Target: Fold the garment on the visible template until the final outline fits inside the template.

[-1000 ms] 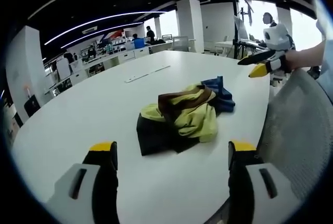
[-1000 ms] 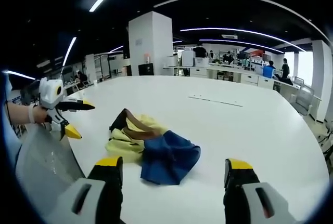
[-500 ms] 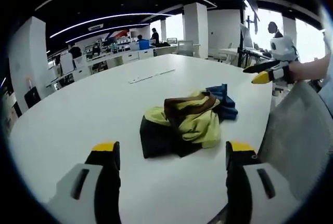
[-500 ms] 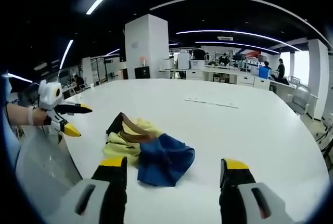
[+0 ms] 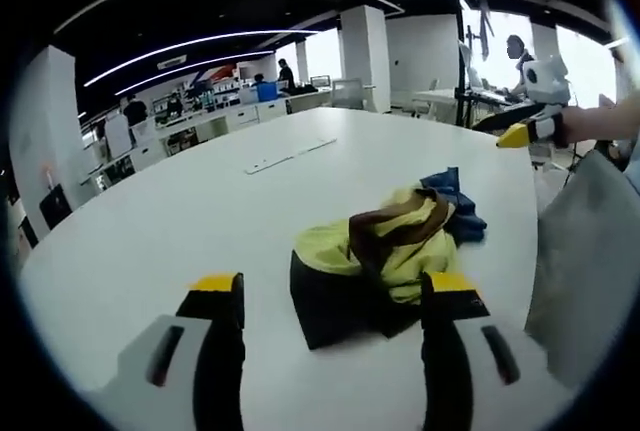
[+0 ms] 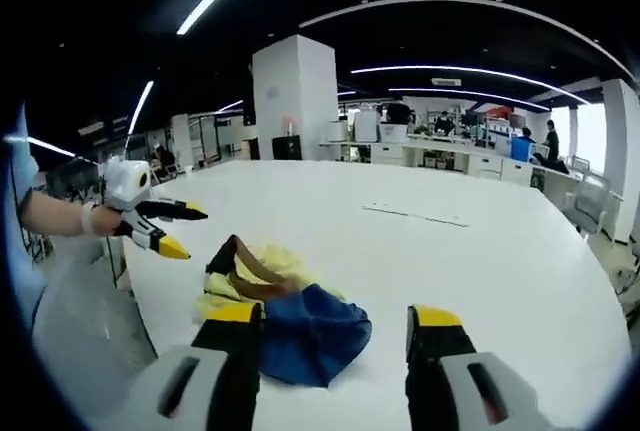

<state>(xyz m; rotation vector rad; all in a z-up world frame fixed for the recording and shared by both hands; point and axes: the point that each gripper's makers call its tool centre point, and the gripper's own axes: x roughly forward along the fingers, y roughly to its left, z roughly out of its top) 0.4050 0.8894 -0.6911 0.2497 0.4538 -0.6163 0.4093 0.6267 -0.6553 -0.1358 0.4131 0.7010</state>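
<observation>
A crumpled garment (image 5: 385,246) in yellow, brown, black and blue lies in a heap on the white table (image 5: 180,221). In the left gripper view my left gripper (image 5: 332,289) is open just in front of the heap's black edge, holding nothing. My right gripper (image 5: 505,129) hovers open beyond the table's right edge, held by a hand. In the right gripper view the garment (image 6: 285,306) shows its blue part nearest, and my right gripper (image 6: 333,316) is open and empty just short of it. The left gripper (image 6: 188,231) hangs open above the table's left edge.
A thin white strip (image 5: 290,151) lies flat farther out on the table; it is the same strip (image 6: 415,214) in the other view. A grey mesh chair back (image 5: 590,251) stands at the table's near edge. Desks, pillars and people fill the office behind.
Both views have closed in on the garment, which now lies nearer the jaw tips. Both pairs of jaws stand slightly narrower. The garment heap keeps its shape.
</observation>
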